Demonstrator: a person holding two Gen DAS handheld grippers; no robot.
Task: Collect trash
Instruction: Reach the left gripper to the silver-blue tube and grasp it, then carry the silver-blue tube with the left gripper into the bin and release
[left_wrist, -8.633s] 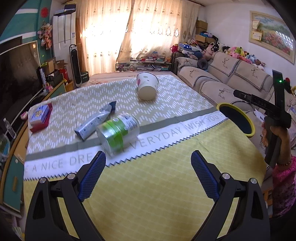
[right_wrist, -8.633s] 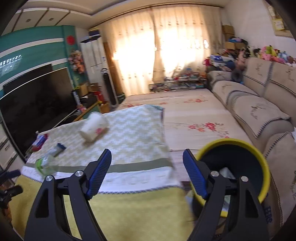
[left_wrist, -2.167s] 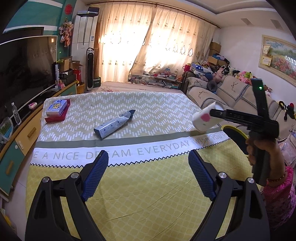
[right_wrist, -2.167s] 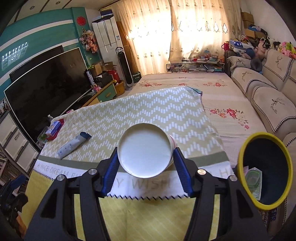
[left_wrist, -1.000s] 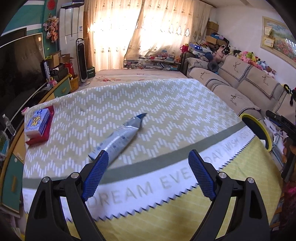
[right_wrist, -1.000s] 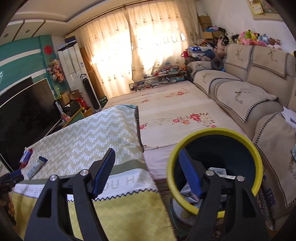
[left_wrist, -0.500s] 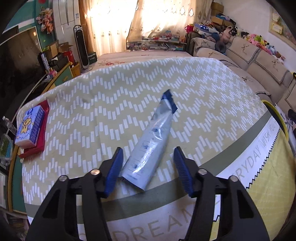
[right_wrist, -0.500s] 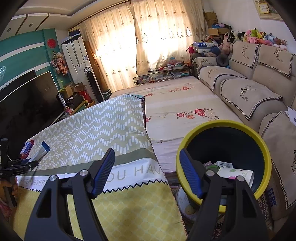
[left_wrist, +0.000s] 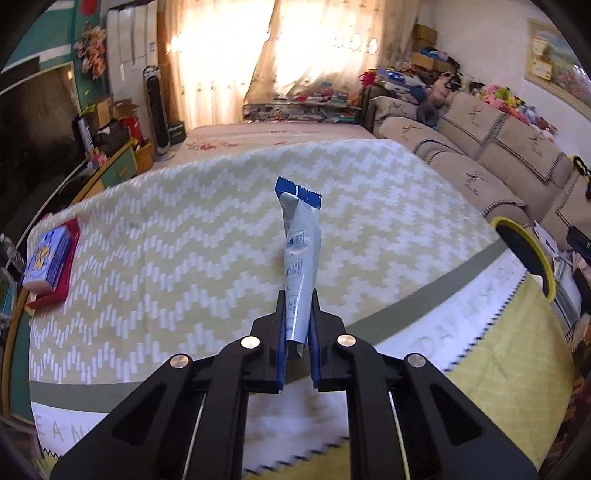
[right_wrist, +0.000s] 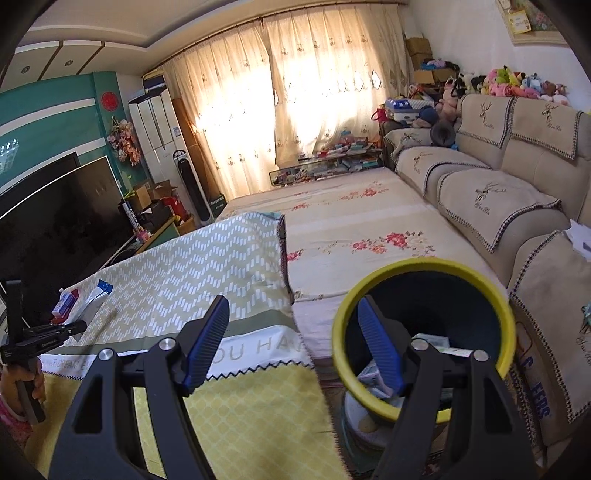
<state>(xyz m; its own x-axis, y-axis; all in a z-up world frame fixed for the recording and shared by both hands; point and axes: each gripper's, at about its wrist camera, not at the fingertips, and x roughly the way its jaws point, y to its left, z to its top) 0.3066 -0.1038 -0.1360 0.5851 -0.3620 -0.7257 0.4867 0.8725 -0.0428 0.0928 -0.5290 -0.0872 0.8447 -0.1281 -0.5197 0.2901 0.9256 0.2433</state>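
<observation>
The left claw (left_wrist: 296, 332) is clamped on the near end of a grey tube (left_wrist: 299, 266) with a blue crimped tip, its two blue pads (left_wrist: 281, 332) pressing on either side of the tube's lower part, so the tube runs from between the pads straight away along the line of the claw, its blue tip farthest from it. The tube lies over the zigzag part of the tablecloth (left_wrist: 184, 258), near the middle of the table, just beyond the grey band where the lettering starts; whether its far end touches the cloth or is lifted off it cannot be told. Off to the left on the same cloth sits a small blue packet (left_wrist: 48, 258) on a red tray (left_wrist: 61, 284), well apart from the tube. The right claw (right_wrist: 291, 350) stands wide open with nothing between its pads, over the gap between the table edge and a dark bin with a yellow rim (right_wrist: 480, 288); the bin stands beside the table's right corner, next to the sofa (right_wrist: 498, 192), with some bits of packaging inside. In the right wrist view the left claw (right_wrist: 79, 326) shows far left, held by a hand (right_wrist: 22, 384), with the tube (right_wrist: 94, 301) reaching out from it over the cloth
</observation>
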